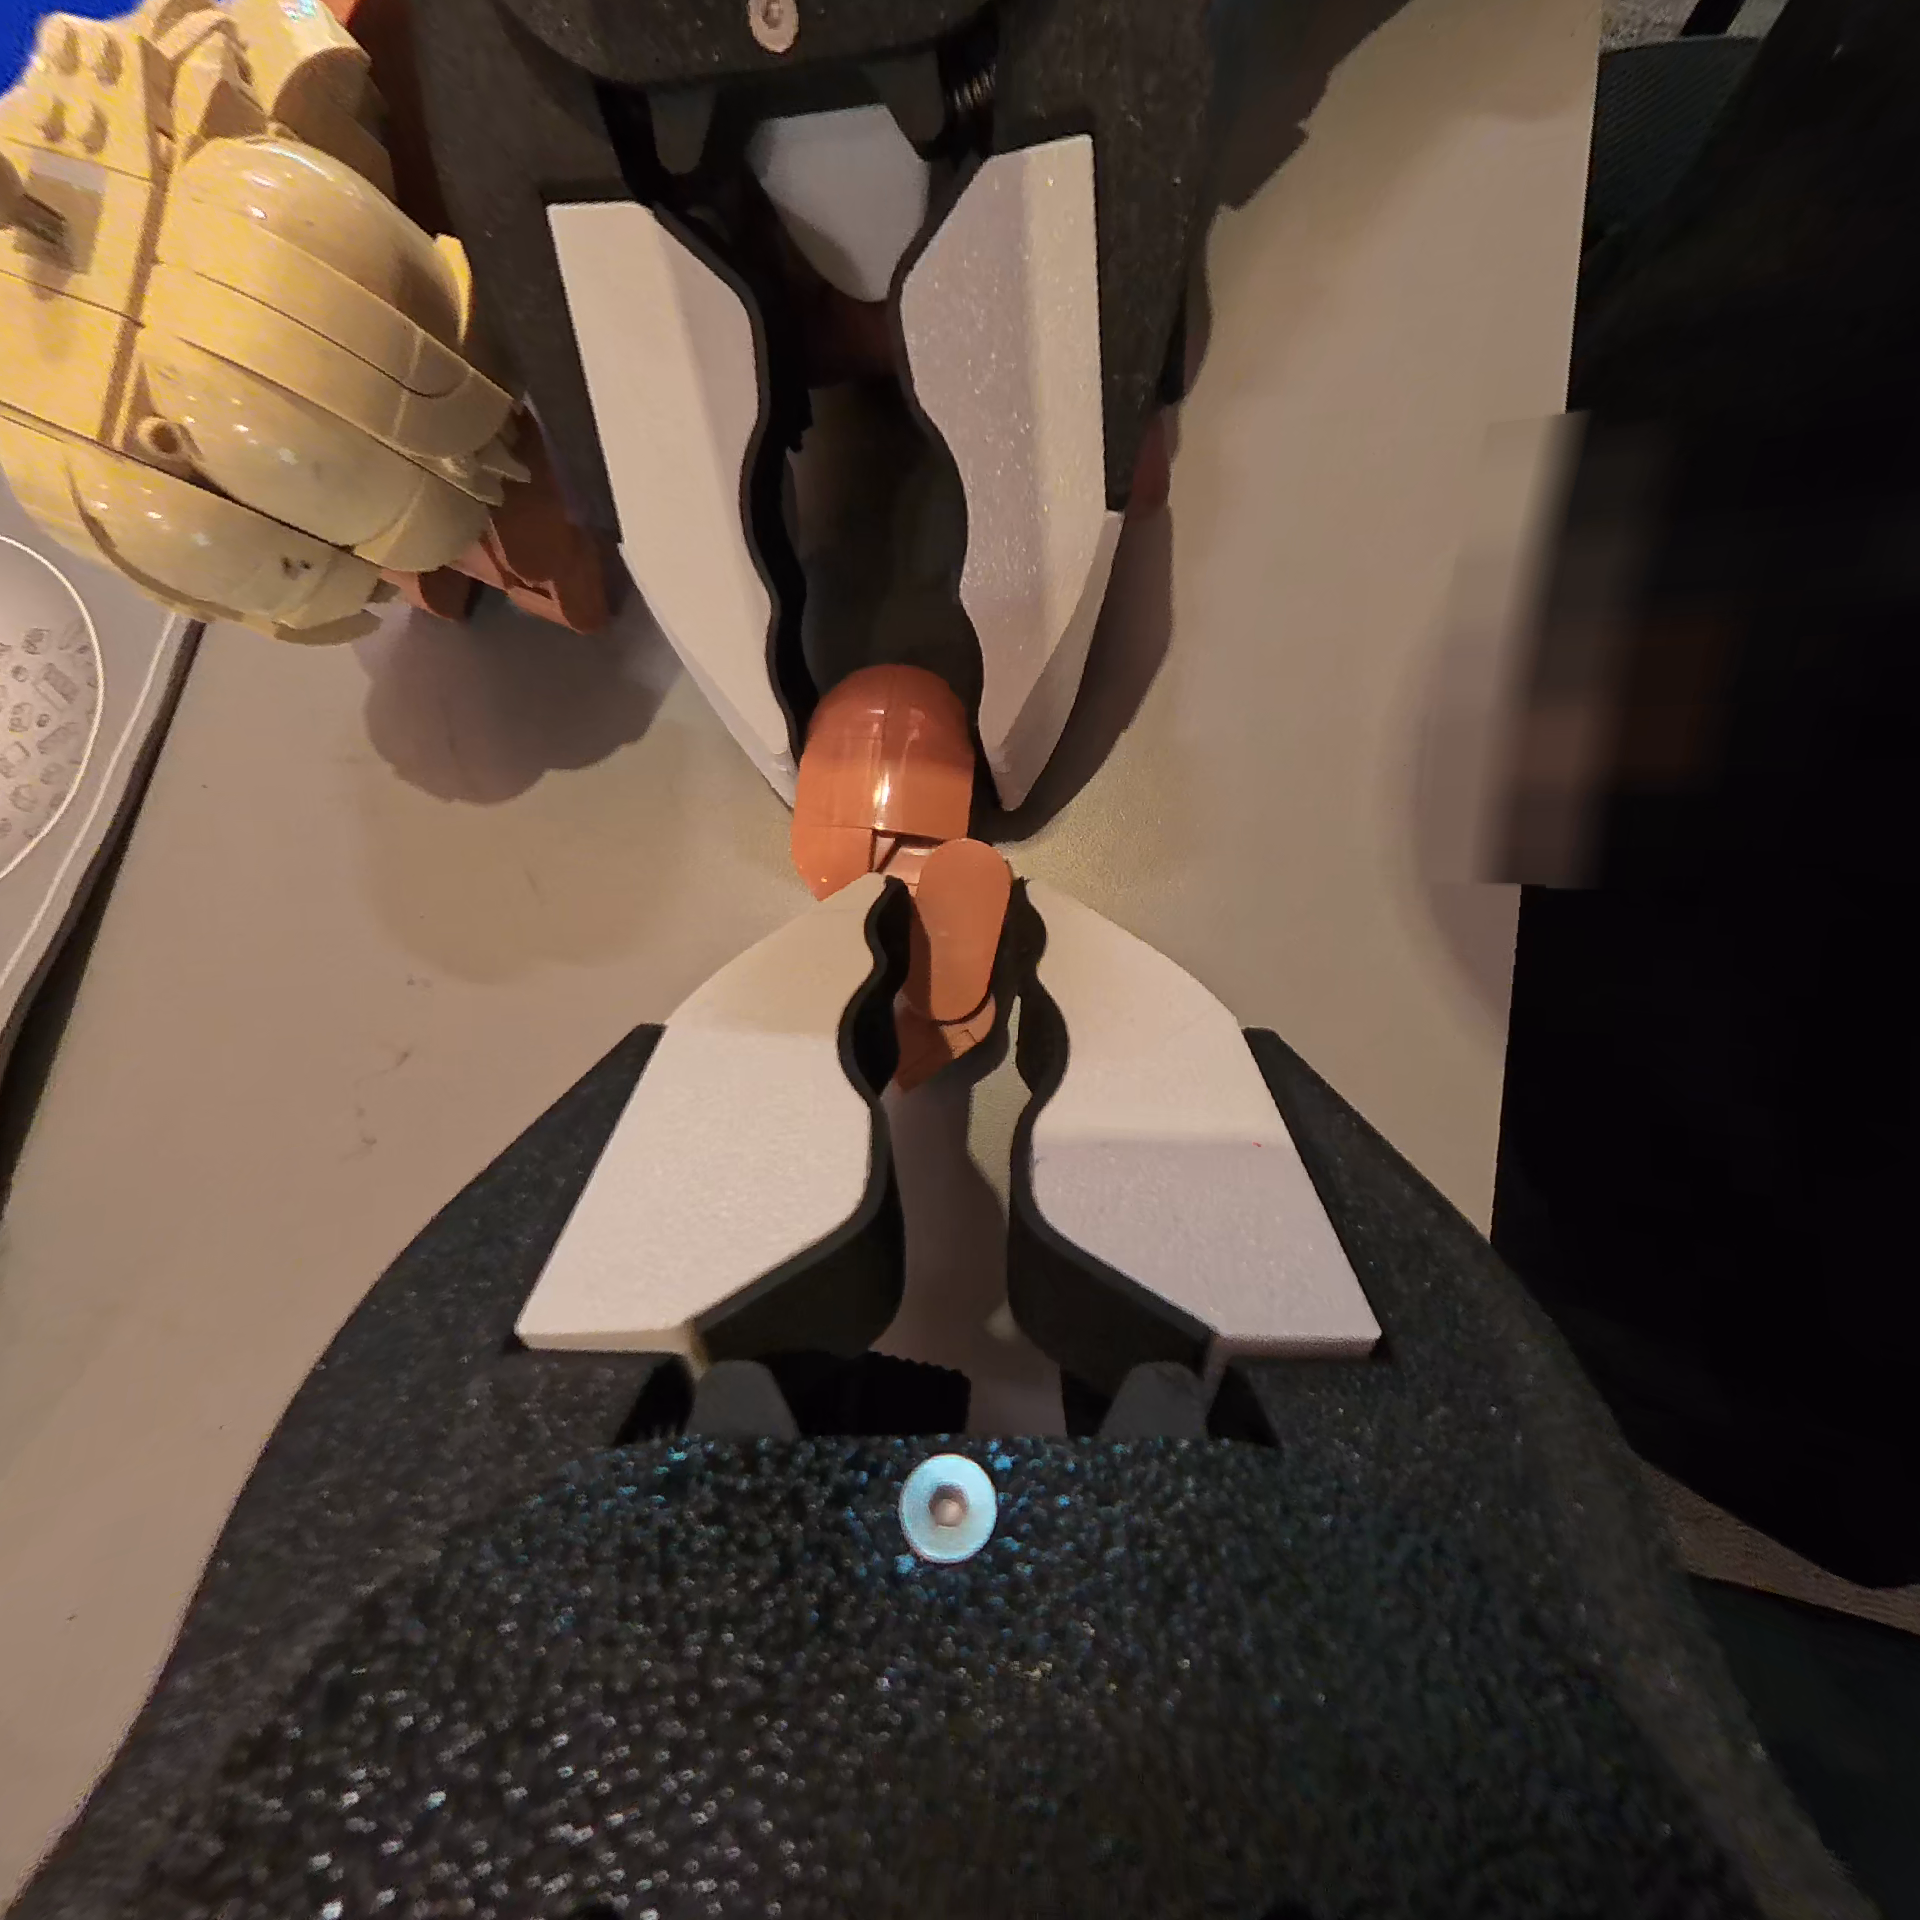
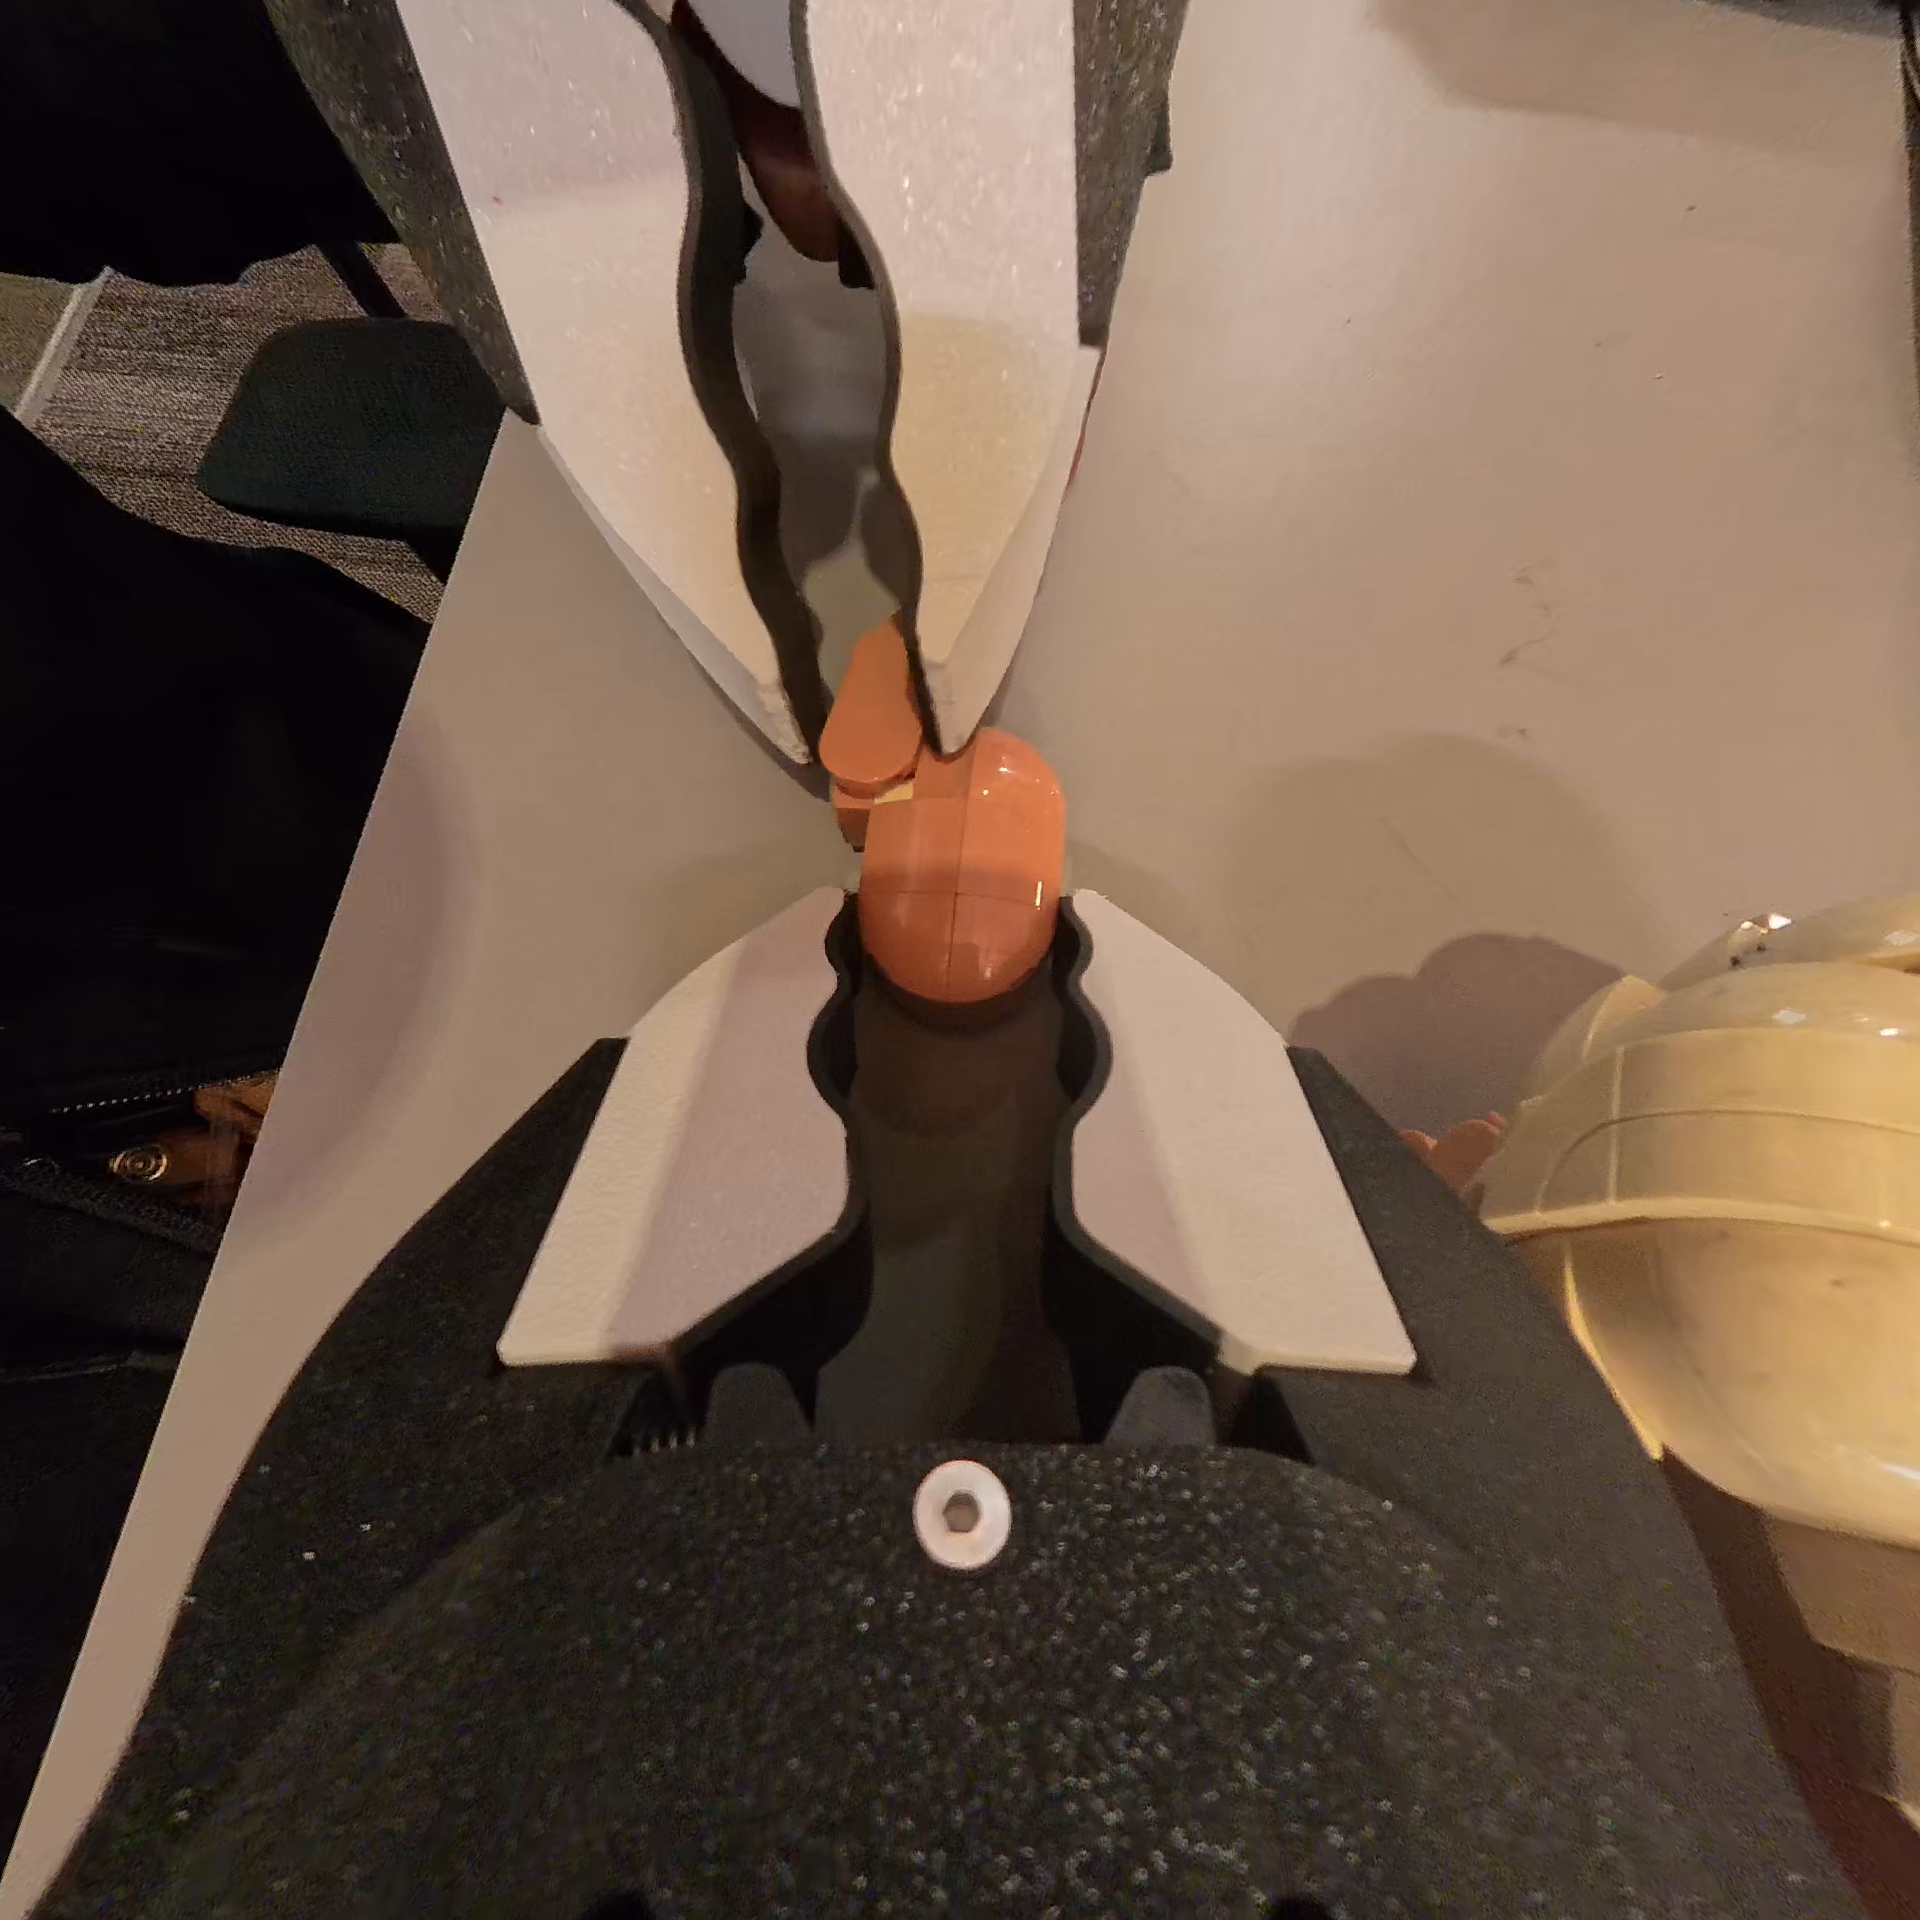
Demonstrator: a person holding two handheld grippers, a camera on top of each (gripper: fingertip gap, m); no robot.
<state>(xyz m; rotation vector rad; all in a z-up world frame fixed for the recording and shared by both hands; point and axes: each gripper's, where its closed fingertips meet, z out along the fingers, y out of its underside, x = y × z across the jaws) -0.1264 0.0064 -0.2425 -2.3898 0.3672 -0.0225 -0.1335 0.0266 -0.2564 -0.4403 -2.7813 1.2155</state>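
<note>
Orange-brown brick piece (image 2: pixel 956 894) hangs between the two grippers, just above the white counter (image 2: pixel 1351 520). The right gripper (image 2: pixel 956 914) has its jaws partly open and pressed on the rounded body of the piece, while the left gripper (image 1: pixel 951 904) has its jaws nearly closed on the thin flap (image 1: pixel 961 935) at the other end. A tan brick model (image 1: pixel 208 364) stands near, beside the right gripper.
</note>
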